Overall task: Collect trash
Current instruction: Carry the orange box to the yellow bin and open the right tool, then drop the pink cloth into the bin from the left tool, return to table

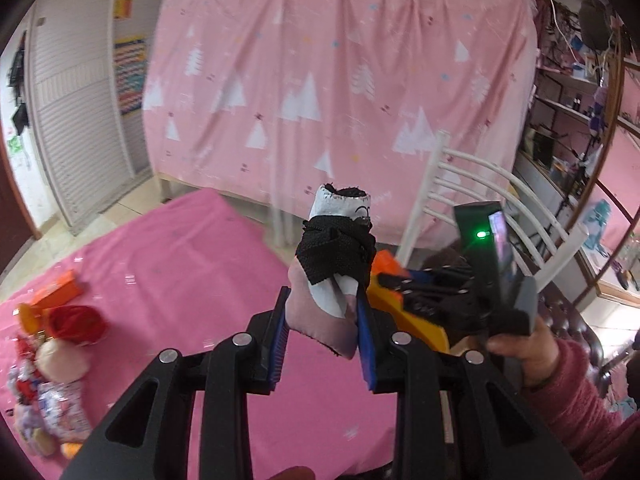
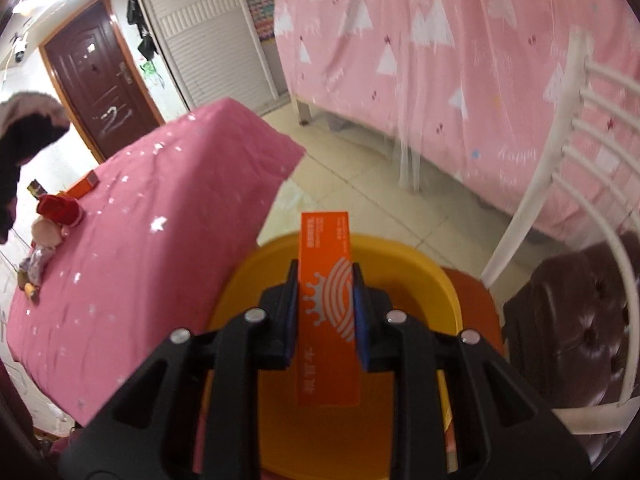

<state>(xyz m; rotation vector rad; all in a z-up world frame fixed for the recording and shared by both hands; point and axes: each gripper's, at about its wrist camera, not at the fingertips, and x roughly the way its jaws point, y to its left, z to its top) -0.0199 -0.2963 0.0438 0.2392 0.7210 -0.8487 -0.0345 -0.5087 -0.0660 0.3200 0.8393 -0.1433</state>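
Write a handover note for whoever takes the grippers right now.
Left gripper: shut on a small cloth bundle, pink and white with a black strap around it.
Right gripper: shut on an orange carton, held above the yellow bin on the floor.
Done: both pieces picked up; neither dropped yet.
Left: release the carton and the bundle into the bin, then fetch what remains on the pink table: another orange box, a doll with a red hat, wrappers. Whether the doll counts as trash is unclear.
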